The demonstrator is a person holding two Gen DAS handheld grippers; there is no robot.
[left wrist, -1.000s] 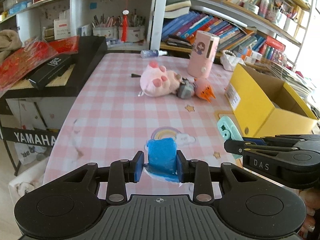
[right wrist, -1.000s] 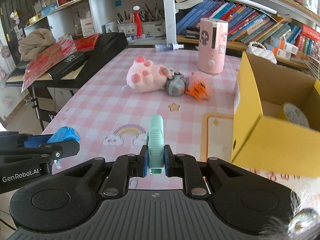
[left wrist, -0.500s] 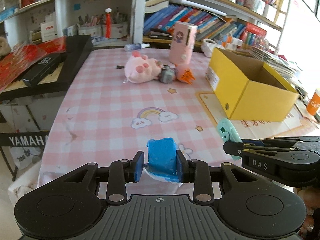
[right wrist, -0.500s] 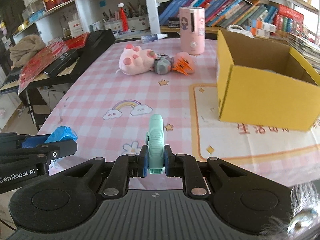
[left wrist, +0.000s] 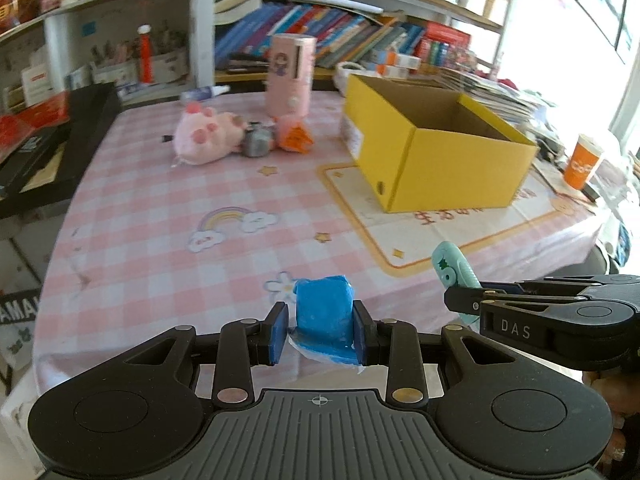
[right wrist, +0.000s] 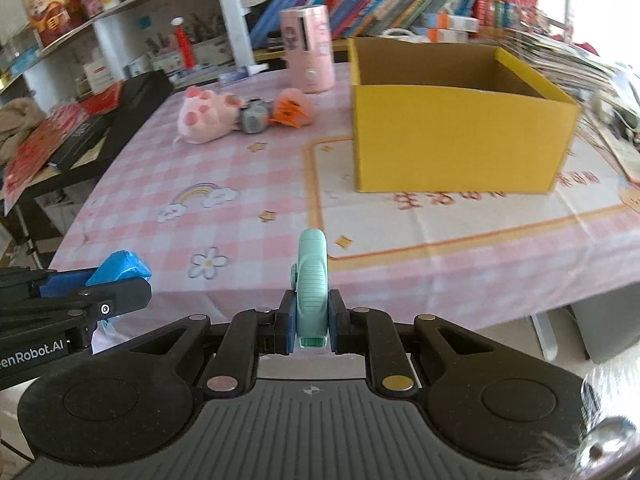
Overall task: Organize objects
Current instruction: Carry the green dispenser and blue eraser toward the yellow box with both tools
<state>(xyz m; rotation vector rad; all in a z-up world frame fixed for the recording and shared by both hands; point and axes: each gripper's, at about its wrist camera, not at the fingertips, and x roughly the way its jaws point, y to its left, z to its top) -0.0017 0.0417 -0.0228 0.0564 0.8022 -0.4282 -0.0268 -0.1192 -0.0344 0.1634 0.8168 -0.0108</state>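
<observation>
Both grippers have swung right toward the yellow box [right wrist: 460, 128], now nearer. Left gripper [left wrist: 320, 330] jaws still clamp the blue packet [left wrist: 324, 312], right gripper [right wrist: 311, 328] the mint tool [right wrist: 313, 280]. Drop-off looks next.

Crinkly blue wrapped packet [left wrist: 324, 312] clamped in my left tongs; slim mint-green plastic tool [right wrist: 313, 288] upright in my right; open yellow cardboard box [right wrist: 460, 136] on table.

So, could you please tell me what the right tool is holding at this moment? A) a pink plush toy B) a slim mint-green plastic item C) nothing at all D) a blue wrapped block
B: the right tool is clamped on the slim mint-green item; the blue block sits in the left tool.
</observation>
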